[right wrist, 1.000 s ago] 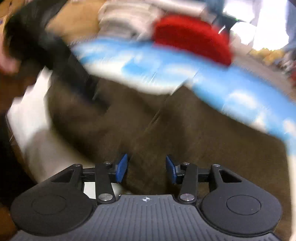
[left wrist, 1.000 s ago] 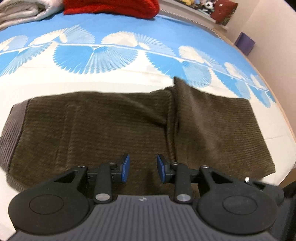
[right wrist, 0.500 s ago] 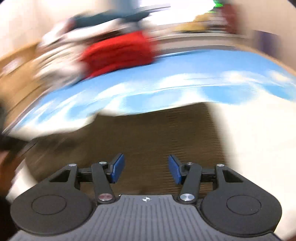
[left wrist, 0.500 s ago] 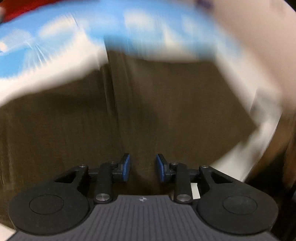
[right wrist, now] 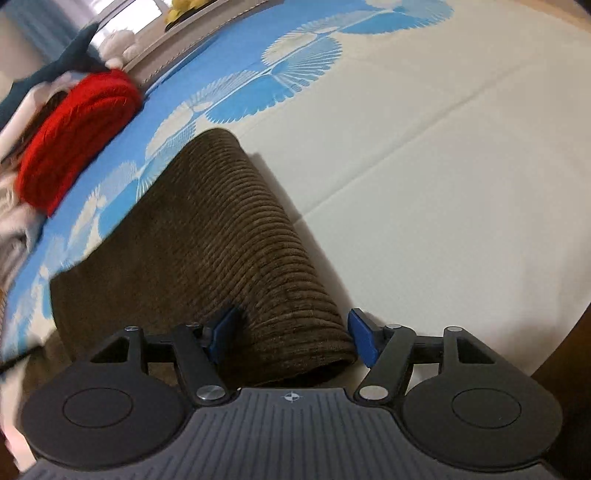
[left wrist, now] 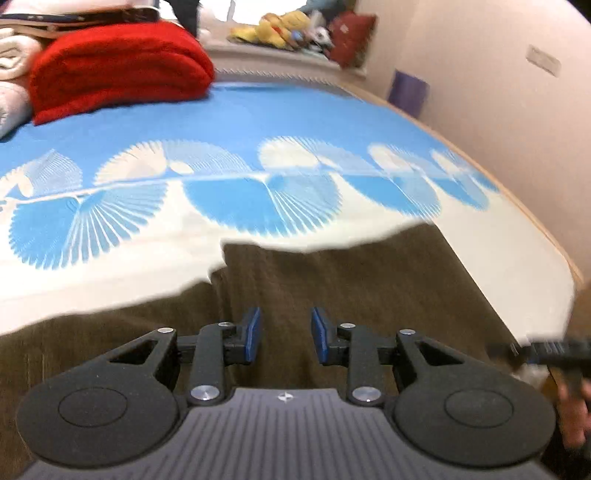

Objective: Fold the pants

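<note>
The brown corduroy pants [left wrist: 332,280] lie flat on the bed near its front edge. My left gripper [left wrist: 285,334] is open and empty, low over the pants near their middle fold. In the right wrist view the pants [right wrist: 229,236] end in a rounded folded edge. My right gripper [right wrist: 291,332] is open with its blue pads [right wrist: 360,334] on either side of that folded edge, not closed on it. The right gripper's tip also shows at the right edge of the left wrist view [left wrist: 543,349].
The bed sheet [left wrist: 236,122] is blue and white with fan patterns. A folded red blanket [left wrist: 114,62] and white bedding [left wrist: 11,74] lie at the far end. Soft toys [left wrist: 291,29] sit on a ledge behind. A wall [left wrist: 480,92] runs along the right of the bed.
Both grippers swung fast. The left came to rest over the right half of the pants. The right moved to the pants' folded end and opened wider around it.
</note>
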Motion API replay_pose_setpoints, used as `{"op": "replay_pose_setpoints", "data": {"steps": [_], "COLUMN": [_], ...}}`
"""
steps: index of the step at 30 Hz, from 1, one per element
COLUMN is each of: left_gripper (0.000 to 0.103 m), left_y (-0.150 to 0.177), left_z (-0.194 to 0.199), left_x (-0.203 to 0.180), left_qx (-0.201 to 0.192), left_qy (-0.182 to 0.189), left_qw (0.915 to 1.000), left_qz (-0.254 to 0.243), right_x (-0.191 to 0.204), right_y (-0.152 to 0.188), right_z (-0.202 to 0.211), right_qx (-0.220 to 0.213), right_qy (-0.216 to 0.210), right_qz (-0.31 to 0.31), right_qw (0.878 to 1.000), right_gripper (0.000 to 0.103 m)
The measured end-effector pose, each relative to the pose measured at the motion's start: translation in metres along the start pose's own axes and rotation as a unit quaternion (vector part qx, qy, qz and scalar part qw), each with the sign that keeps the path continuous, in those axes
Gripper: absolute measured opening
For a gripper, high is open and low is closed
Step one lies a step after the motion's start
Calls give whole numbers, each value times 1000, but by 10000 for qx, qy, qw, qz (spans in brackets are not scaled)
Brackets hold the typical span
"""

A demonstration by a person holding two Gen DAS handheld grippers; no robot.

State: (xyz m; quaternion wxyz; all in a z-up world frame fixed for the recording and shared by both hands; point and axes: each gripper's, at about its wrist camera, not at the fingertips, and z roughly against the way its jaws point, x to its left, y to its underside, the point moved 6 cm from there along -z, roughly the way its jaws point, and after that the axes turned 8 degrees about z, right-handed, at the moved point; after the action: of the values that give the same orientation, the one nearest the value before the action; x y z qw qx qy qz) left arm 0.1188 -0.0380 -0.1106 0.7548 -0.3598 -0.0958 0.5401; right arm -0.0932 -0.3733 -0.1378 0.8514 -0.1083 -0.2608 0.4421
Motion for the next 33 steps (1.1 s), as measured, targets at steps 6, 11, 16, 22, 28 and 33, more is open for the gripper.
{"op": "replay_pose_setpoints", "data": {"steps": [6,11,16,22,28,33], "left_gripper": [26,27,27,32,33,33], "left_y": [19,11,68,80,107,108], "left_z": [-42,12,34,43,34,34], "left_x": [23,-21,-26,-19,-20,-26], "left_qx": [618,552,1229,1010,1279,1180], "left_qy": [-616,-489,-387,-655,-954,-949], "left_qw": [9954,9970,9916,9922,9872,9885], "left_qz": [395,-223,-61,316,86,28], "right_x": [4,6,-5,-21,-15,-6], "right_y": [5,0,-3,8,10,10], "right_z": [8,23,27,14,15,17], "right_qx": [-132,-220,-158,147,46,-68], "right_qy": [87,52,-54,-225,-192,-109], "right_qz": [377,328,-24,-657,-584,-265], "right_qw": [9992,9992,9999,9975,9981,9996], "right_gripper": [50,52,63,65,58,45]}}
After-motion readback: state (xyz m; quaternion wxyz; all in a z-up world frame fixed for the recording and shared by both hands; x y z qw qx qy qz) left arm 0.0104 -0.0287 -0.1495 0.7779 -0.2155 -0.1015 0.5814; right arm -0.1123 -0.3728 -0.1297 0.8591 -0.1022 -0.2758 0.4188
